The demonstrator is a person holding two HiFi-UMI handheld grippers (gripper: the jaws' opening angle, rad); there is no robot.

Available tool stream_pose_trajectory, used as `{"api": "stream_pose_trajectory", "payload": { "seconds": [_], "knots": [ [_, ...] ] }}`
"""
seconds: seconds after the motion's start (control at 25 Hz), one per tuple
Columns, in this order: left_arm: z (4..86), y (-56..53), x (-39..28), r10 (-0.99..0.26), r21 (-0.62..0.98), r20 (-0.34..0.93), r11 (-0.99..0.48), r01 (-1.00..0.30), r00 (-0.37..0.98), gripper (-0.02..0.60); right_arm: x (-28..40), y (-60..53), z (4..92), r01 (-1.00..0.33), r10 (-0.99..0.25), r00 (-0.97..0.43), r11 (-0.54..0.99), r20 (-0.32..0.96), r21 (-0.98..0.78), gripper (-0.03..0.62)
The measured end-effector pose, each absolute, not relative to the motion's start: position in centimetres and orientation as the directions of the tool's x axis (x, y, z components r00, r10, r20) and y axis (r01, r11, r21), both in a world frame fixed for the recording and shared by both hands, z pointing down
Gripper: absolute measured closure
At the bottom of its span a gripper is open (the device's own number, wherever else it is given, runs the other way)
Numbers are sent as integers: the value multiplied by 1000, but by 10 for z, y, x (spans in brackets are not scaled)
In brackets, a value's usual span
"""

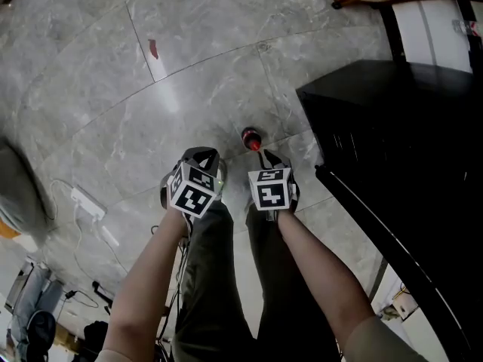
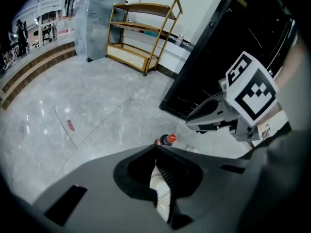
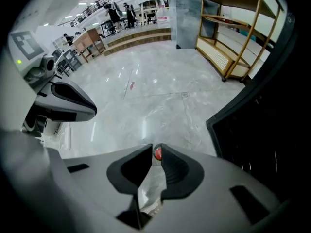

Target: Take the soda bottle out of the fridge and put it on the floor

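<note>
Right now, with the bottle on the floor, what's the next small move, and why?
Probably swing the right gripper to the fridge door, which looks open, and shut it. The bottle stands upright on the floor, touching neither gripper; right jaws slightly apart on nothing, left gripper shut.

soda bottle lower half hidden, fridge cut off

- Grey veined marble-tile floor is spreading across the room, reflecting ceiling lights.
- Small red mark is lying on one tile.
- Wooden shelf unit is standing by a white wall.
- Low steps are rising at the far side.
- White power strip is lying on the floor.
</note>
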State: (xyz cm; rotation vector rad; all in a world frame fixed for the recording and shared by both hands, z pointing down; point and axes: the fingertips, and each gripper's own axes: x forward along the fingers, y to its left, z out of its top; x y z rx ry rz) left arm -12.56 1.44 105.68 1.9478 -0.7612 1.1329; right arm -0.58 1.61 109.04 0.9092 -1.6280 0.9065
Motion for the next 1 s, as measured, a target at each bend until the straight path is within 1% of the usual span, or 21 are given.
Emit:
{"api": "stream_pose_trajectory", "payload": {
  "seconds": [0.2, 0.44, 0.56, 0.76, 1.0],
  "knots": [
    [1000, 3, -123, -168, 292, 877, -557, -777, 450, 575, 2, 6, 1030, -912, -207, -220, 389, 953, -126, 557],
    [917, -13, -122, -252, 240, 852, -591, -770, 459, 575, -2, -4, 940, -925, -300, -279, 338, 912, -172, 566],
    [874, -23, -122, -308, 221, 830, -583, -782, 464, 575, 1, -13, 892, -929, -364, -294, 325, 884, -175, 572],
    [793, -33, -116, -402, 224, 782, -532, -816, 477, 575, 8, -25, 805, -927, -463, -316, 336, 828, -166, 577],
    [697, -36, -105, -467, 196, 729, -559, -806, 501, 575, 15, -38, 696, -918, -556, -349, 367, 755, -154, 582]
  ]
}}
